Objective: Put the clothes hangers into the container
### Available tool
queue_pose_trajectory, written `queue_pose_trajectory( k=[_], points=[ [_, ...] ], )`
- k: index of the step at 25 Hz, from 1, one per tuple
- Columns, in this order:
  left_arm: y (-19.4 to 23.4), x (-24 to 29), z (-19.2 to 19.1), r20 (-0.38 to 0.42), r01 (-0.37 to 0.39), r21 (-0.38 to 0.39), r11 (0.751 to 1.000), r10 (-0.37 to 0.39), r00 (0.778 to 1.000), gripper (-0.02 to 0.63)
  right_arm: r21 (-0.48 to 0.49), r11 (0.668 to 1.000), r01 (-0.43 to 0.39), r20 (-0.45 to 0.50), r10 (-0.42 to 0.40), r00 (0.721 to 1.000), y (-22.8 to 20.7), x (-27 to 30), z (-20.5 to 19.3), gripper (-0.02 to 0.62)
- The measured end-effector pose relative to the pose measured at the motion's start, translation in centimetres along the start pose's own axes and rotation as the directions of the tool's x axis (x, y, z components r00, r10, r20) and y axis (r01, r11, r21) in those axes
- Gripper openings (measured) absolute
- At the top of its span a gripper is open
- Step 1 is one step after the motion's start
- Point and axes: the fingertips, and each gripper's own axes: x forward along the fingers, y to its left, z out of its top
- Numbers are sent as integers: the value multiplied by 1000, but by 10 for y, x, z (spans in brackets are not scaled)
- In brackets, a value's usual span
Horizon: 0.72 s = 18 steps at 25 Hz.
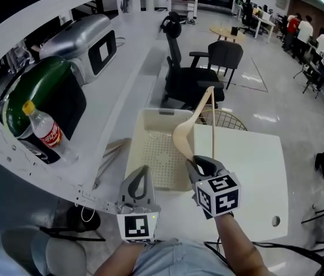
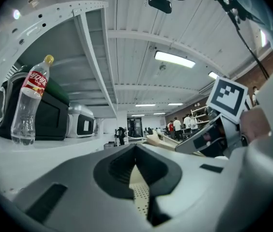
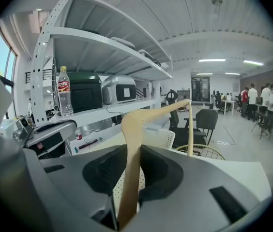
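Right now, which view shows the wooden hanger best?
Head view: the whole hanger shows, held over the basket. The right gripper view shows it clamped in the jaws; the left gripper view catches only a sliver.

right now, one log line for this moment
right claw: shut on wooden hanger | left claw: open, empty | white basket: no hanger inside

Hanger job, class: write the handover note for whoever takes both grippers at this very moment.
Right gripper: shut on the wooden hanger, held over the white container on the table.
Left gripper: jaws slightly apart, nothing between them, at the container's near edge.
Done: one hanger is in hand; none shows inside the container.
Left: lower this hanger in and release. What may be another hanger lies left of the container.
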Motion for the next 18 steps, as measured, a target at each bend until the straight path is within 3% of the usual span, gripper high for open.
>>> queue_pose_trajectory(
  k=[3, 10, 18],
  points=[
    [19, 9, 6, 16, 5, -13, 1000, -5, 1000, 12, -7, 1000, 5, 25, -5, 1000, 9, 14, 21, 92],
    [59, 24, 2, 30, 23, 47, 999, -24, 999, 12, -9, 1000, -20, 43, 20, 999, 36, 55, 45, 92],
    [68, 36, -14, 2, 58, 13, 998, -58, 998, 12, -2, 999, -32, 17, 32, 999, 42, 89, 35, 92]
  ],
)
